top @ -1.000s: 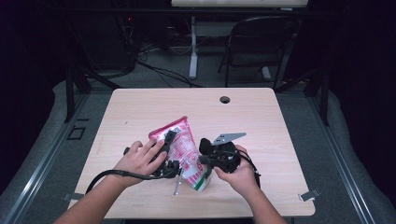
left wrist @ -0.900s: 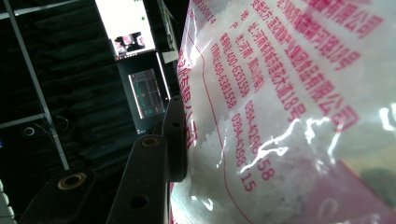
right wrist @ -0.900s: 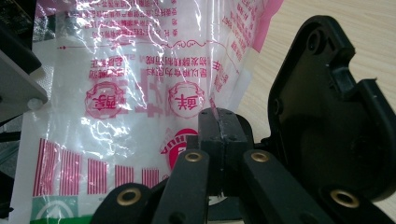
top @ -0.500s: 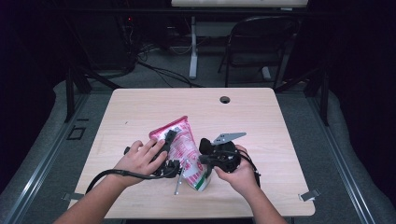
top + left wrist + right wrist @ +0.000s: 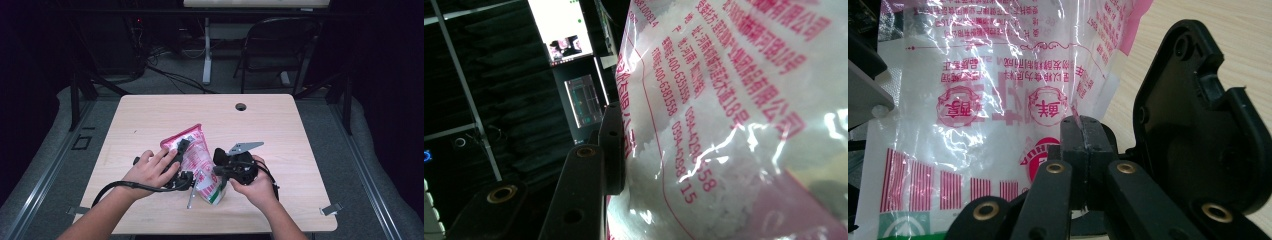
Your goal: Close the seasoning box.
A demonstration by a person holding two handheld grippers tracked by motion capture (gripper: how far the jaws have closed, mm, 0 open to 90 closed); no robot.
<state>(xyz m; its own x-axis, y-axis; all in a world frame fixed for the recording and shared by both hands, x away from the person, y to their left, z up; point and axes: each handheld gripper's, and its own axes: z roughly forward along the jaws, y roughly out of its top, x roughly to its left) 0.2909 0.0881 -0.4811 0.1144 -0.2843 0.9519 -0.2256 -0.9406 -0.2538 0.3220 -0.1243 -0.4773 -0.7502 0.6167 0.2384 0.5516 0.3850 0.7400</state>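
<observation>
I am working one bag (image 5: 196, 159), a clear plastic pouch with pink borders and red printed lettering, filled with white grainy stuff that shows through the film. It lies on the wooden table (image 5: 150, 115) near the front edge, slanting from a pink sealed top farther from me down to a green-marked end nearest me.

On the bag's left I have the left gripper (image 5: 181, 161). In its own view one black finger (image 5: 613, 150) lies flat against the bag's side (image 5: 734, 120) while the other jaw is hidden behind the film, so the tongs stand part open with the bulging pouch between them; I take that as a grip on the bag. My left hand (image 5: 149, 170) rests on the gripper just left of the bag.

On the bag's right, the right gripper (image 5: 220, 169) is closed tight: in its own view the two pads (image 5: 1082, 140) meet at the bag's edge (image 5: 998, 100), seemingly with a fold of film between them, the pale tabletop behind. My right hand (image 5: 256, 186) is right of the bag's lower end.

Left of the bag the table is bare out to its left edge; beyond the bag it is open as far as a small round hole (image 5: 241, 106); right of the bag there is free wood to the right edge.

Count: one bag, two grippers, two hands, one table.
</observation>
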